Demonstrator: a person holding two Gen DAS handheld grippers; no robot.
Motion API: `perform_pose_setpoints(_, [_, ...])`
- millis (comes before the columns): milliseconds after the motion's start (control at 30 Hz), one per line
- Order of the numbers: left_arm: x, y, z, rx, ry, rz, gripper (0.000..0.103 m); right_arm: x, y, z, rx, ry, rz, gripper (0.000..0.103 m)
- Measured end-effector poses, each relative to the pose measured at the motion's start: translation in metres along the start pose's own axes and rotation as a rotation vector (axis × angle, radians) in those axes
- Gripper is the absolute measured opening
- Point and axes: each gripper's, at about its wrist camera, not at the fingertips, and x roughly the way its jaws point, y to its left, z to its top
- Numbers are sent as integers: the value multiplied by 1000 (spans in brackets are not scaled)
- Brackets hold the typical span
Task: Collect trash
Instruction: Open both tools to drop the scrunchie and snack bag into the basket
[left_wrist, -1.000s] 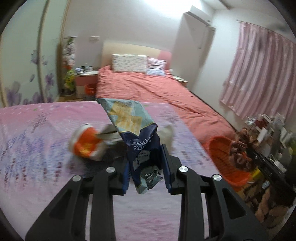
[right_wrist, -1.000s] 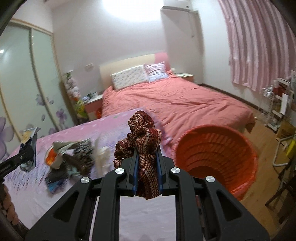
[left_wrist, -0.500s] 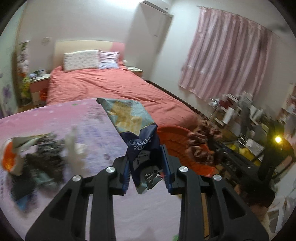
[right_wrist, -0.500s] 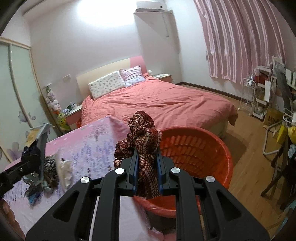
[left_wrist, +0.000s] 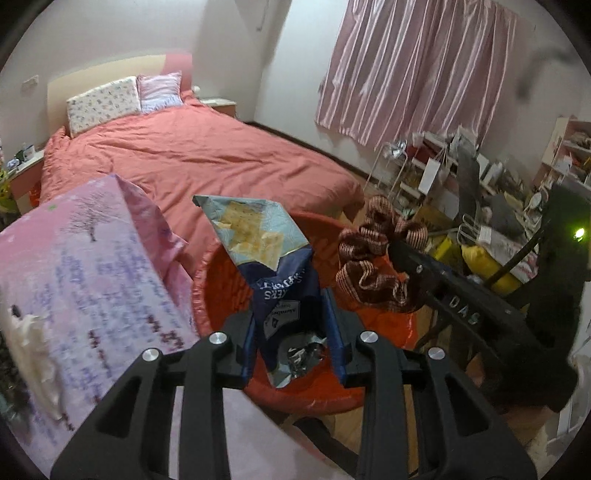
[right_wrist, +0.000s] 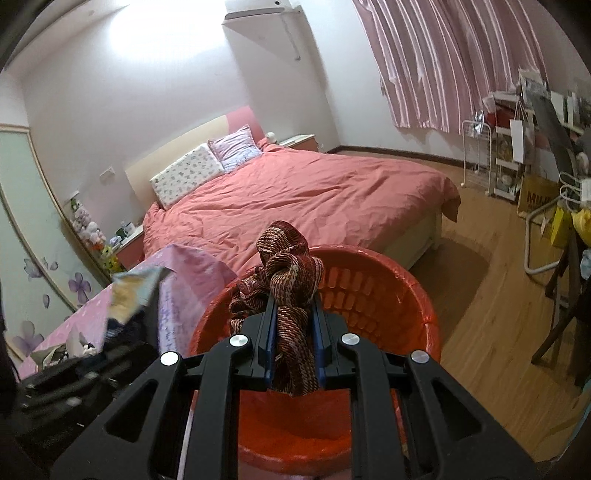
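- I am looking across a bedroom: white walls, a wood floor (right_wrist: 491, 295), and striped pink curtains (left_wrist: 417, 70) covering the far wall on my right.
- The bed (right_wrist: 303, 195) fills the middle of the room, spread with a rumpled coral cover; two pillows lean on its pale headboard, and a small bedside table stands at each side of its head.
- An air conditioner (right_wrist: 258, 7) sits high on the wall above the bed's head.
- A wardrobe door (right_wrist: 22, 221) printed with purple flowers runs along my left.
- Cluttered shelves and racks (left_wrist: 480, 177) stand below the curtains, with bags and papers piled around them.
- My work surface is a table under a pink floral cloth (left_wrist: 92, 266); leftover wrappers and a white crumpled scrap (left_wrist: 33, 350) lie at its near left edge, blurred.
- The orange basket (right_wrist: 417, 314) stands on the floor just beside the table's corner, between table and bed.
- My left gripper (left_wrist: 291, 339) has a blue cracker bag (left_wrist: 266, 251) between its jaws, which are easing apart; the bag hangs over the basket's mouth.
- My right gripper (right_wrist: 293, 343) pinches a maroon patterned cloth (right_wrist: 288, 280), its narrow jaws starting to part; the cloth is also over the basket.
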Motion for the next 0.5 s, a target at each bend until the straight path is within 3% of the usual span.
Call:
perform_pose_setpoints(67, [14, -2, 1, 5, 26, 16, 39, 6, -3, 0, 9, 17, 6, 20])
perform_pose_setpoints(233, [29, 9, 0, -5, 61, 76, 61, 12, -11, -3, 15, 45, -10, 40])
perform_pose_setpoints(433, [14, 37, -12, -52, 67, 127, 71, -3, -4, -7, -3, 36, -45, 64])
perform_pose_setpoints(500, [1, 46, -17, -62, 53, 148, 75, -5, 0, -5, -23, 32, -49, 65])
